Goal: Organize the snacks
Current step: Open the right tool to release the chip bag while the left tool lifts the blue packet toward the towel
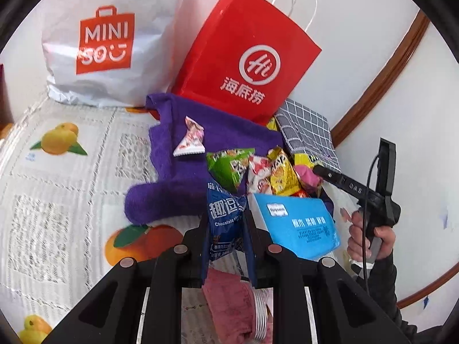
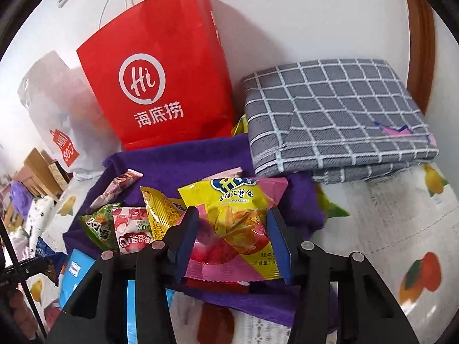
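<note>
My left gripper (image 1: 225,220) is shut on a dark blue chocolate cookie packet (image 1: 225,215), held above the fruit-print cloth. My right gripper (image 2: 233,223) straddles a yellow-and-pink sweet potato sticks packet (image 2: 238,218); the fingers sit at both its sides, touching or nearly so. Beside it on the purple towel (image 2: 186,163) lie a green packet (image 2: 99,225), a red-white packet (image 2: 133,229), a yellow packet (image 2: 159,215) and a pink-white packet (image 1: 190,140). A light blue pack (image 1: 298,226) lies at the towel's near edge. The right gripper also shows in the left wrist view (image 1: 318,169).
A red paper bag (image 1: 246,57) and a white MINISO bag (image 1: 109,40) stand against the wall. A folded grey checked cloth (image 2: 335,114) lies right of the red bag. A pink cloth (image 1: 226,304) lies under my left gripper. The table's wooden rim (image 1: 381,80) curves on the right.
</note>
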The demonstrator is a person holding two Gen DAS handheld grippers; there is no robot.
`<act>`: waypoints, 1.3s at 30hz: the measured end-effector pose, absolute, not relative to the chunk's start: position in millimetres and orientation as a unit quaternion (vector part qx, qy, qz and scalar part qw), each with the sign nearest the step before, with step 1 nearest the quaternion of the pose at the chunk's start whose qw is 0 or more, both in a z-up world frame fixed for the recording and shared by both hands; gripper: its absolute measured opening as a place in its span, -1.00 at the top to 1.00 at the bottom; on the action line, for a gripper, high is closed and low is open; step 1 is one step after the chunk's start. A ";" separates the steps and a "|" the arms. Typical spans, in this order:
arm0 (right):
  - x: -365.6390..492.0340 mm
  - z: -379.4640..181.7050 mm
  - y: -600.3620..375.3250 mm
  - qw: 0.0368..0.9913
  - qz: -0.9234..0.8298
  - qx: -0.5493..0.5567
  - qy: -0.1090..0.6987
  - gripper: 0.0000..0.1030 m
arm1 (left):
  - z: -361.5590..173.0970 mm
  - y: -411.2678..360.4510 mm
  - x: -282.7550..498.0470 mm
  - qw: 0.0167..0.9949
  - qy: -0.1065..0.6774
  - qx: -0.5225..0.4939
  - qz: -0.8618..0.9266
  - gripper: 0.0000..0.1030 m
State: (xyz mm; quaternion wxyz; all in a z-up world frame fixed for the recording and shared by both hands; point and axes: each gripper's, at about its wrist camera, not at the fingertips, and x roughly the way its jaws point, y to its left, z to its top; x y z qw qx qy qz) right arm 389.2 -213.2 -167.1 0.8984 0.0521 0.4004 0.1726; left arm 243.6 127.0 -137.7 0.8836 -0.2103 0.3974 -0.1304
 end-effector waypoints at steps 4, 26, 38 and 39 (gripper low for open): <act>388.9 -159.5 -221.1 0.900 0.177 0.067 0.394 0.04 | -133.9 133.8 254.4 0.879 0.409 -0.221 -0.108 0.63; 371.6 -132.3 -225.4 0.899 0.221 0.121 0.358 0.04 | -164.3 110.2 339.3 0.859 0.459 -0.223 -0.035 0.66; 358.0 -129.8 -200.9 0.899 0.245 0.084 0.353 0.04 | -158.3 115.4 324.8 0.856 0.463 -0.222 -0.056 0.06; 357.2 -129.9 -200.0 0.899 0.245 0.083 0.352 0.04 | -153.2 115.9 319.7 0.862 0.455 -0.218 -0.058 0.04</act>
